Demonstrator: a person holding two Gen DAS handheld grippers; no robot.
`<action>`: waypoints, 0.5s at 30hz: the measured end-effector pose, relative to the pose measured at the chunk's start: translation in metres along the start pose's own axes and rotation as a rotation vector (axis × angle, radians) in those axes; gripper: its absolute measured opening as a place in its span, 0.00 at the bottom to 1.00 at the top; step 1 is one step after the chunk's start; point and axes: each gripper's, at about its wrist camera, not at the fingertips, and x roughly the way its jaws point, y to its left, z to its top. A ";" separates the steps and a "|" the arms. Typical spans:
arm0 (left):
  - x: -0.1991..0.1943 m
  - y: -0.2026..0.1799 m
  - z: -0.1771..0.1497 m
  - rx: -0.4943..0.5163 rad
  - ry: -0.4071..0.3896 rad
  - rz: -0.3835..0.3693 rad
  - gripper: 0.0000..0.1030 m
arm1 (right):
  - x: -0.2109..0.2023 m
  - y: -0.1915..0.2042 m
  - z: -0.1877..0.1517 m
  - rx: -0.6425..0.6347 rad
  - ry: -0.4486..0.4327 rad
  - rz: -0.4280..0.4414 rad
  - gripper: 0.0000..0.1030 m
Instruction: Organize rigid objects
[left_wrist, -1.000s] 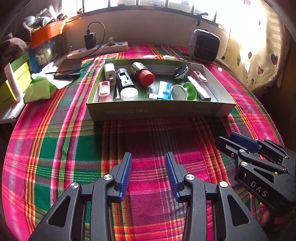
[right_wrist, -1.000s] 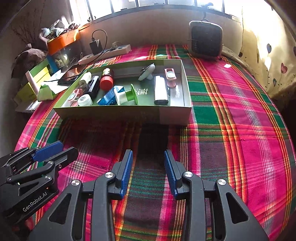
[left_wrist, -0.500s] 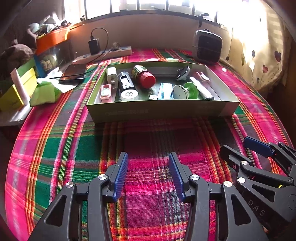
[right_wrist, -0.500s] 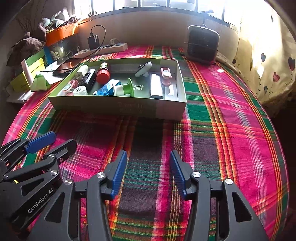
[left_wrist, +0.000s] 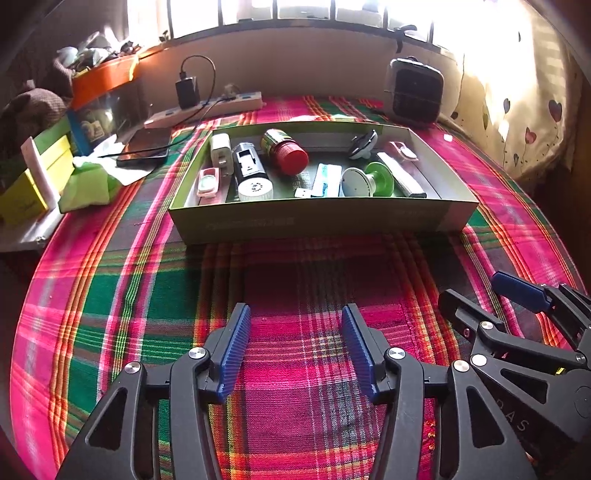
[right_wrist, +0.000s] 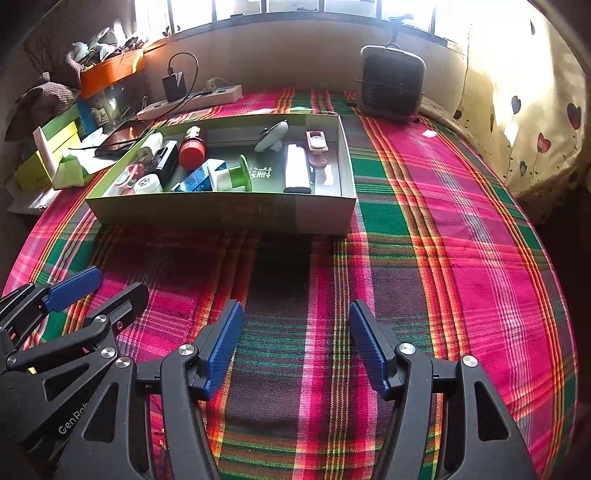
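Both tools have spread wider since a second ago, left tool (left_wrist: 295, 347) and right tool (right_wrist: 295, 345) gaping empty above the plaid cloth (left_wrist: 303, 288), well short of the green tray (left_wrist: 317, 218), whose near wall hides its objects' bases.

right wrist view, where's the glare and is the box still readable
Right wrist view: window and curtain blow out white; green box stays readable, its near wall shaded, fisheye bending the edges. Left wrist view: same blown-out curtain.
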 end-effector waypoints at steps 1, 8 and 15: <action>0.000 0.000 0.000 0.000 0.000 0.000 0.50 | 0.000 0.000 0.000 0.000 0.000 0.001 0.59; 0.000 0.000 0.000 -0.001 0.000 -0.001 0.50 | 0.000 0.000 0.000 0.000 0.000 0.002 0.60; 0.000 0.000 0.000 -0.001 0.000 -0.001 0.50 | 0.000 0.000 0.000 0.000 0.000 0.002 0.60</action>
